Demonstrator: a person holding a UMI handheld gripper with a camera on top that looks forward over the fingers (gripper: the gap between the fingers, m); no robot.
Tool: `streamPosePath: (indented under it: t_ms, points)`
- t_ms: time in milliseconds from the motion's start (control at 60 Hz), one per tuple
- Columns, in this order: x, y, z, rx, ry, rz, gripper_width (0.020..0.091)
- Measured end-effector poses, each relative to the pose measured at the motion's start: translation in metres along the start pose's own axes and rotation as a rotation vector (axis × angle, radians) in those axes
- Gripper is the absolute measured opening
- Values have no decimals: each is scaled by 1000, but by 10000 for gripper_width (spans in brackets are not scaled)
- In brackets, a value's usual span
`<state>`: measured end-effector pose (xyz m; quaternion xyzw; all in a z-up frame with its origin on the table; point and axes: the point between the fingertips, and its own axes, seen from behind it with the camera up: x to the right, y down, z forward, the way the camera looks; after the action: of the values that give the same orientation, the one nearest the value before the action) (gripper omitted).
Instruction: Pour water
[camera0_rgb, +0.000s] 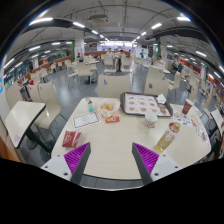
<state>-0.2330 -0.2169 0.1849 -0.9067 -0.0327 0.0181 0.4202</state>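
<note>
I'm hovering the gripper (110, 160), fingers apart and gripping nothing, over the table's (115, 140) near edge, approaching; next I'm reaching for the bottle (90, 106) toward its far edge.

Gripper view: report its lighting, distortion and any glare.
Gripper view: strong fisheye bend curves the round table and room; ceiling strip lights blow out white; even lighting, soft shadows; the open gripper looks sharp, the far hall soft.

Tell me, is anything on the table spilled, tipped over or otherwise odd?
Nothing stands out. The tray, the small bottle and the packets lie in order on the white table, with no spill visible. The tongs are open, with nothing between their fingers.
</note>
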Motion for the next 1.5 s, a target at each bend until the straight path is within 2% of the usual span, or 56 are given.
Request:
streamPosePath:
  t_ms: [233,617,933,983,1067,1117,1150,1283,1300,1417,1500]
  points:
    - [60,22,4,-5,-8,3,847]
    - [199,76,53,85,33,8,841]
    - [259,37,143,229,6,99,840]
    - [264,32,154,241,9,93,814]
    - [263,23,167,275,-7,72,715]
    - [261,22,173,278,-18,50,619]
    - [262,23,176,284,-18,41,511]
    - [263,20,176,307,-15,8,461]
    - [263,20,176,308,-10,7,434]
    - [268,21,176,306,24,-22,373]
    - [265,22,175,283,32,-42,371]
